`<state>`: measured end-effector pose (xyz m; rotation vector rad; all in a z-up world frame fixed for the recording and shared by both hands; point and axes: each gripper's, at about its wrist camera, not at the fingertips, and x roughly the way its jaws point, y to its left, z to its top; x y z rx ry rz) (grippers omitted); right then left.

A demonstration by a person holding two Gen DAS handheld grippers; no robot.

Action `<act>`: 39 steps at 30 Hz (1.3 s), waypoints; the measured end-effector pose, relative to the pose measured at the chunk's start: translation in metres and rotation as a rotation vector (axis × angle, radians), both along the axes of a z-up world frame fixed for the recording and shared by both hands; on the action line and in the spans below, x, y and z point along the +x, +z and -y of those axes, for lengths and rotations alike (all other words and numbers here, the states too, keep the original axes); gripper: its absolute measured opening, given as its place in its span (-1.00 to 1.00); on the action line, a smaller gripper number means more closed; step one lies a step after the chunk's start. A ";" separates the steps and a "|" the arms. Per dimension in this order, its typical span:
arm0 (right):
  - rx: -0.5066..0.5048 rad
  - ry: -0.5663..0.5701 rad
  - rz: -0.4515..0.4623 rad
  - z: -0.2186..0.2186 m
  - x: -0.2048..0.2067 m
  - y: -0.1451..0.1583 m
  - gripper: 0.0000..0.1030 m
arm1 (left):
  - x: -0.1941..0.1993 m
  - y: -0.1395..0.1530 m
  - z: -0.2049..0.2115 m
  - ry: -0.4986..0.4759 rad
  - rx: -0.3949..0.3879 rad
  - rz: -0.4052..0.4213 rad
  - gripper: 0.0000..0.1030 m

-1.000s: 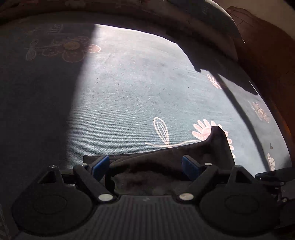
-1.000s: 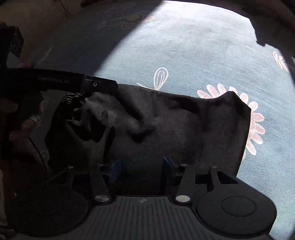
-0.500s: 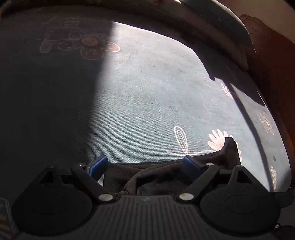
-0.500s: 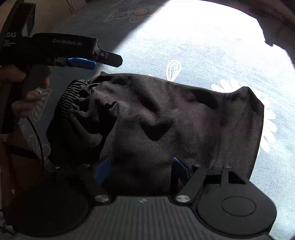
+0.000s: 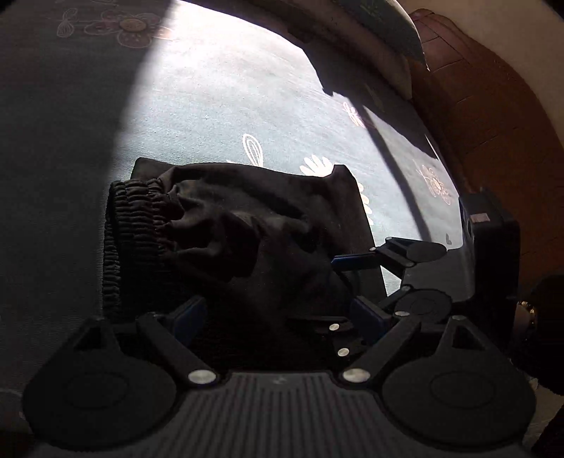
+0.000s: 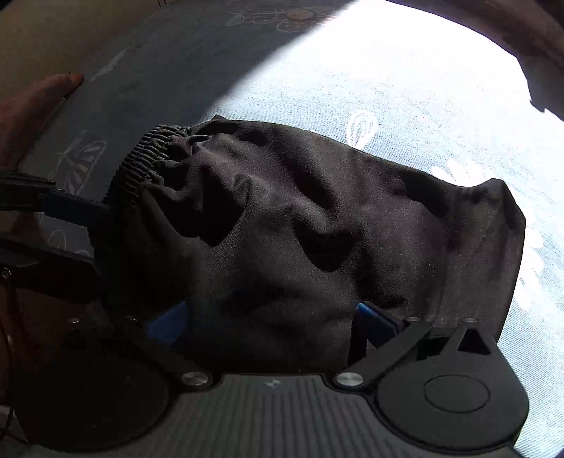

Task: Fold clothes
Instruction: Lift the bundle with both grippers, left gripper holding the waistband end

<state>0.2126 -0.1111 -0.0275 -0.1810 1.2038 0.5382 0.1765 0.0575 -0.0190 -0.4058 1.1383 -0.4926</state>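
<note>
A black garment [image 5: 253, 225] with a ribbed elastic waistband [image 5: 134, 225] lies crumpled and folded over on a blue-grey flowered bedsheet [image 5: 246, 98]. My left gripper [image 5: 278, 317] is open at the garment's near edge, with cloth lying between its blue pads. In the right wrist view the same garment [image 6: 317, 229] fills the middle, its waistband [image 6: 148, 158] at the left. My right gripper [image 6: 271, 320] is open too, over the near hem. One blue finger of the left gripper [image 6: 77, 211] touches the waistband from the left. The right gripper's blue finger [image 5: 352, 260] reaches in at the garment's right side.
Sunlight falls on the middle of the bedsheet [image 6: 387, 70], and the rest lies in shadow. A wooden headboard or wall panel [image 5: 493, 123] stands at the right, with a pillow edge [image 5: 387, 21] at the back. A person's hand [image 6: 31, 105] rests on the sheet's left edge.
The left gripper has drawn back, so the whole garment shows in its view. The right gripper's jaws have spread wider. The garment has settled onto the sheet.
</note>
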 end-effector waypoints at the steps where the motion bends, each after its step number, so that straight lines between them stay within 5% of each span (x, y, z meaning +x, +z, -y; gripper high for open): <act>1: -0.018 0.019 0.010 -0.002 -0.002 -0.001 1.00 | -0.002 -0.006 0.001 -0.011 -0.003 -0.010 0.72; 6: -0.095 0.085 0.053 -0.008 -0.008 -0.004 1.00 | -0.009 -0.031 -0.002 -0.037 0.007 -0.082 0.72; 16: -0.139 0.116 0.072 -0.004 -0.010 0.004 1.00 | -0.013 -0.020 -0.010 -0.079 0.002 -0.078 0.71; 30: -0.095 -0.031 0.002 0.028 -0.014 0.022 1.00 | -0.003 -0.009 -0.078 0.241 0.058 -0.101 0.72; 39: -0.122 -0.004 -0.006 0.016 -0.004 0.023 1.00 | 0.033 -0.051 -0.104 0.303 -0.120 -0.171 0.72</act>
